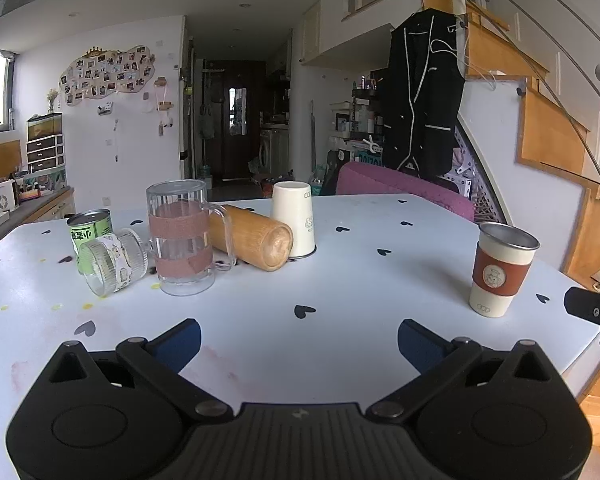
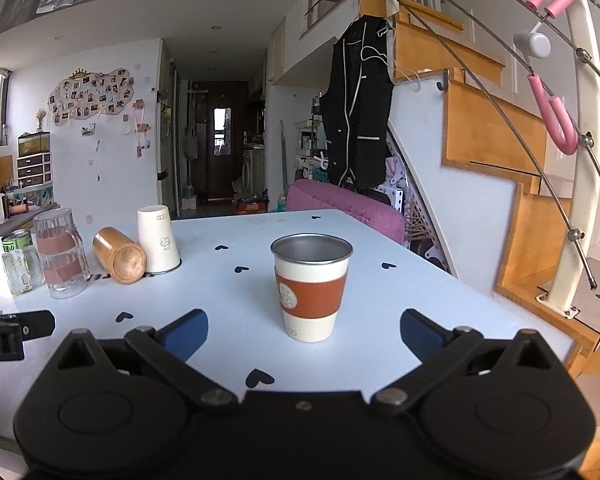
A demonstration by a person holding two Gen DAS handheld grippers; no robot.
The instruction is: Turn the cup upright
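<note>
A metal cup with a cream body and a brown sleeve stands upright, mouth up, on the white table just ahead of my right gripper. That gripper is open and empty, apart from the cup. The same cup shows at the right in the left wrist view. My left gripper is open and empty over the table's near edge. A cream cup stands mouth down further back. A wooden cup lies on its side next to it.
A clear ribbed mug with brown bands, a small glass lying on its side and a green can stand at the left. A pink chair is behind the table. Stairs rise on the right.
</note>
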